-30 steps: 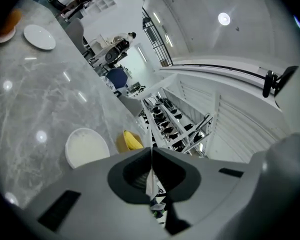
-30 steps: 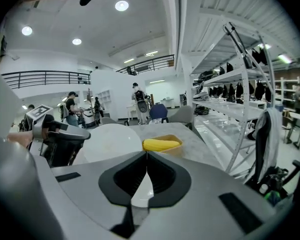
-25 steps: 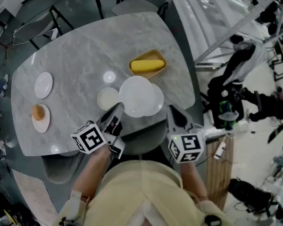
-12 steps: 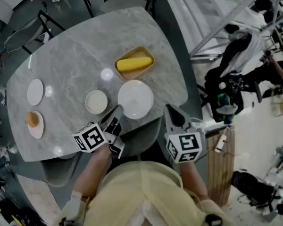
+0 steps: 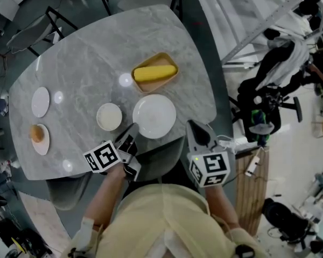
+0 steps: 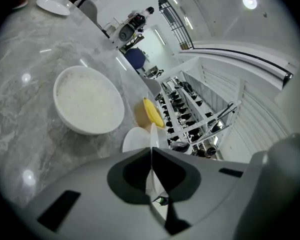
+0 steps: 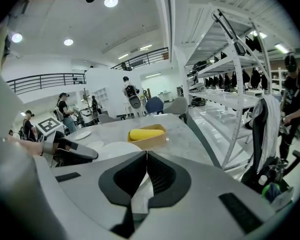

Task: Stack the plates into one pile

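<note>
Grey marble table (image 5: 91, 58) fills the head view, with white shelving (image 7: 230, 59) and dark floor off to its right. Biggest on it is the big plate (image 5: 154, 116), lying flat near the near edge and empty. Just beyond it sits a yellow tray (image 5: 155, 72) holding a corn cob (image 5: 153, 73), close to the big plate but apart from it. A small plate (image 5: 109, 116) lies just beside the big plate on its left, a narrow gap between them; the left gripper view shows it as shallow and empty (image 6: 88, 100). Well apart, at the left edge, lie two more small plates: a bare one (image 5: 41, 101) and, nearer, one with a bun (image 5: 39, 138) on it. No plate rests on another. The left gripper (image 5: 133, 127) hangs over the near edge, pointing between the small and big plates, its jaws pressed together on nothing (image 6: 151, 149). The right gripper (image 5: 192, 125) is off the table's near right edge, jaws likewise closed and empty (image 7: 146, 154).
</note>
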Action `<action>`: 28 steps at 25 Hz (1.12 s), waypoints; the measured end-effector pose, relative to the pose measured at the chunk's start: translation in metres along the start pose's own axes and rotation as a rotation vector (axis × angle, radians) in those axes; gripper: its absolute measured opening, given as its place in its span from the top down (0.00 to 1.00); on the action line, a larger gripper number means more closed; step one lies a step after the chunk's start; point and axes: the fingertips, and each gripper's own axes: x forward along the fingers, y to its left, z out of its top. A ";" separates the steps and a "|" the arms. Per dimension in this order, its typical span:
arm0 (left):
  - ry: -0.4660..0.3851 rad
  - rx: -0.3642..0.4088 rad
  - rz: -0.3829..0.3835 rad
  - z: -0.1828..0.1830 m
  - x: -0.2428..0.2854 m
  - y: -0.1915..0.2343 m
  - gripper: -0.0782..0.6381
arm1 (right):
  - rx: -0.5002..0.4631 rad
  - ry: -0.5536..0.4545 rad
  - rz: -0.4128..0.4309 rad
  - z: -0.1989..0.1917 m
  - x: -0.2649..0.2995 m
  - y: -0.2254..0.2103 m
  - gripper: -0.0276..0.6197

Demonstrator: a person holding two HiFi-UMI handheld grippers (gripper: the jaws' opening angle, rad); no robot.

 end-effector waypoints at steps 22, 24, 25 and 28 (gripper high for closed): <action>0.025 0.068 0.215 -0.010 0.006 0.031 0.69 | -0.018 0.025 0.068 0.002 0.016 -0.002 0.95; 0.044 0.105 0.238 -0.015 0.006 0.034 0.65 | -0.024 0.024 0.077 0.002 0.017 -0.002 0.95; 0.049 0.112 0.247 -0.017 0.006 0.035 0.64 | -0.026 0.024 0.082 0.002 0.018 -0.001 0.95; 0.044 0.106 0.264 -0.018 0.004 0.035 0.64 | -0.033 0.022 0.099 0.005 0.021 0.001 0.95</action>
